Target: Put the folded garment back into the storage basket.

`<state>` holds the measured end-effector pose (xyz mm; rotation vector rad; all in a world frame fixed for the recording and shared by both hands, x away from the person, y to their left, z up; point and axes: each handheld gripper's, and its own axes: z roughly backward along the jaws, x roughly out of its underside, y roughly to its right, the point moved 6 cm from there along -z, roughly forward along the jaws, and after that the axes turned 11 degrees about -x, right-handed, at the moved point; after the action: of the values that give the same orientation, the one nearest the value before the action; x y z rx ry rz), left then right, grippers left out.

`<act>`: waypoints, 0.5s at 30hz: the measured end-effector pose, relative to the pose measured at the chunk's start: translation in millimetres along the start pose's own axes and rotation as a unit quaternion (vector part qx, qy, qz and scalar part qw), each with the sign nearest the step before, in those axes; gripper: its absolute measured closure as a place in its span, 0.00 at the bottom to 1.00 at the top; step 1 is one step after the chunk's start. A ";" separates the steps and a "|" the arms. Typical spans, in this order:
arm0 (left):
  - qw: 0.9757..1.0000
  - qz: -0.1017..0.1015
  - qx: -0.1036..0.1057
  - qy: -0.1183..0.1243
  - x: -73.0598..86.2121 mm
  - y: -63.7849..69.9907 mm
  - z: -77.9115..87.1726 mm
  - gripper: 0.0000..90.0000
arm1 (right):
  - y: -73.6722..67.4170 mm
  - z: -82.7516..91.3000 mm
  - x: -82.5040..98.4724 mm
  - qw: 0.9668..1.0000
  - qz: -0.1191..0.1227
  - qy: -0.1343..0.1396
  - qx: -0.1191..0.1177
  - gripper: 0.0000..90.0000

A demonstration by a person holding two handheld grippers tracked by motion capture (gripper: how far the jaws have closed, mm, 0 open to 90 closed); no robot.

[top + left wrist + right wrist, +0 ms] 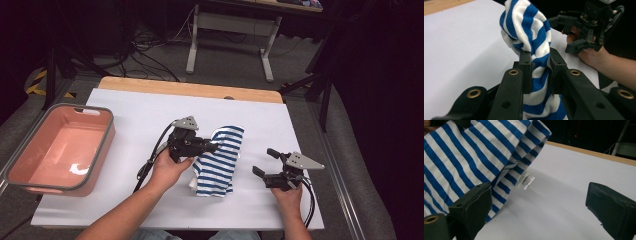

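1. The white table (150, 115) held a pink bin (60, 147) at its left edge — well apart.
2. The striped cloth (220, 160) hung mid-table, lifted so it draped.
3. The left gripper (212, 146) pinched its fold.
4. The right gripper (265, 162) waited beside it, jaws spread — empty.

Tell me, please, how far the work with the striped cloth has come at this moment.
Done: the left gripper is shut on a bunch of the blue-and-white striped cloth and holds that part above the white table. In hand: the rest of the cloth hangs down to the table. Left: the right gripper stands open beside the cloth, holding nothing, and the pink bin has nothing in it.
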<state>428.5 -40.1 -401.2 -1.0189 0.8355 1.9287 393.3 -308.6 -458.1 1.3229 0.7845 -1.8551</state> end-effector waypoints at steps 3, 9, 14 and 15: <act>1.000 -0.005 0.000 0.004 -5.3 -0.3 8.8 0.86 | 0.5 0.5 -0.3 1.000 -0.002 0.003 0.001 0.06; 1.000 -0.010 -0.006 0.015 -13.9 -3.8 26.4 0.86 | 0.8 0.6 -2.5 1.000 0.000 0.012 0.005 0.07; 1.000 -0.009 -0.012 0.020 -18.9 -10.5 41.7 0.86 | 2.4 0.5 -5.8 1.000 0.003 0.020 0.006 0.07; 1.000 -0.009 -0.014 0.020 -19.4 -11.8 44.6 0.86 | 2.9 0.1 -5.7 1.000 0.002 0.020 0.006 0.07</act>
<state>430.1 -4.6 -365.9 -1.0821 0.8218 1.9154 396.9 -309.2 -452.8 1.3716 0.7912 -1.8388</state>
